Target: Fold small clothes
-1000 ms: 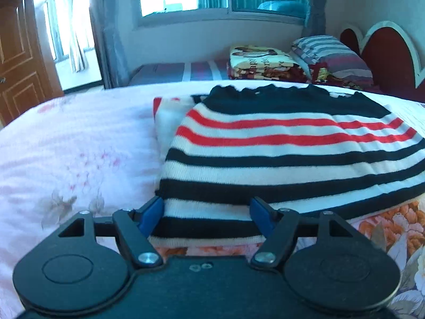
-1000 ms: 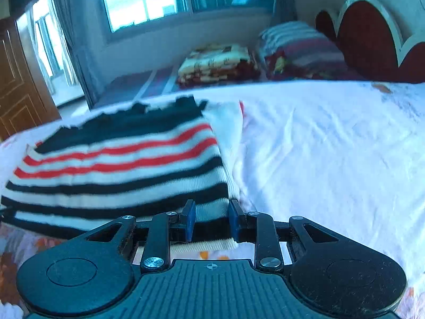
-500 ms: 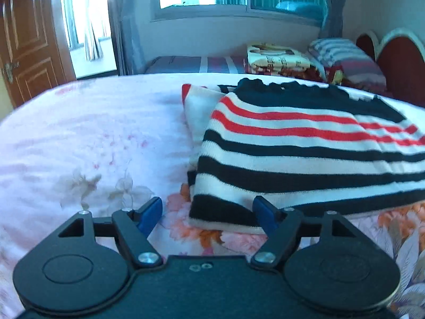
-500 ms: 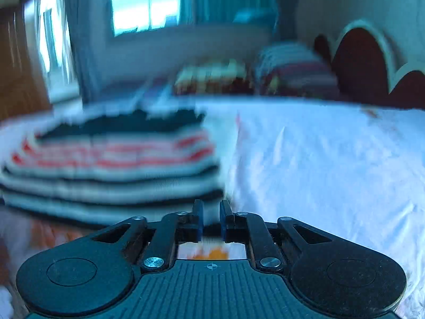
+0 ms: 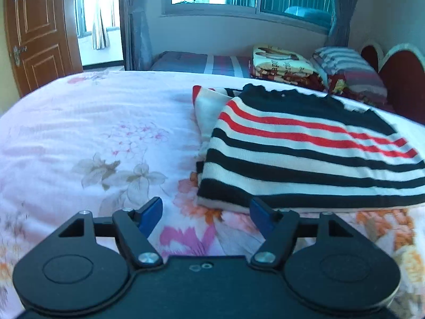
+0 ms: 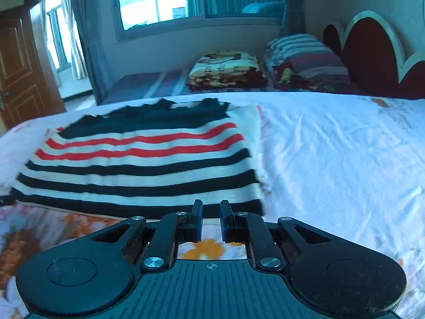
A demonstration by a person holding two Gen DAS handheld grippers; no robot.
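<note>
A striped sweater (image 5: 305, 159), black, white and red, lies folded flat on the flowered bed sheet (image 5: 93, 133). My left gripper (image 5: 205, 212) is open and its jaws are closing, with only sheet between them. The sweater's near left corner sits just beyond its right finger (image 5: 261, 215). In the right wrist view the sweater (image 6: 138, 164) fills the left half. My right gripper (image 6: 211, 212) hovers at the sweater's near right corner. It is shut to a narrow slit and holds nothing.
The bed sheet (image 6: 332, 159) spreads out to the right of the sweater. Beyond the bed are a folded patterned blanket (image 5: 281, 61), a striped pillow (image 5: 350, 71) and a red headboard (image 6: 372, 47). A wooden door (image 5: 37, 26) stands far left.
The left gripper has drawn back and leftward off the sweater's hem, which lay between its fingers before. The right gripper's jaws have closed and it has pulled back a little.
</note>
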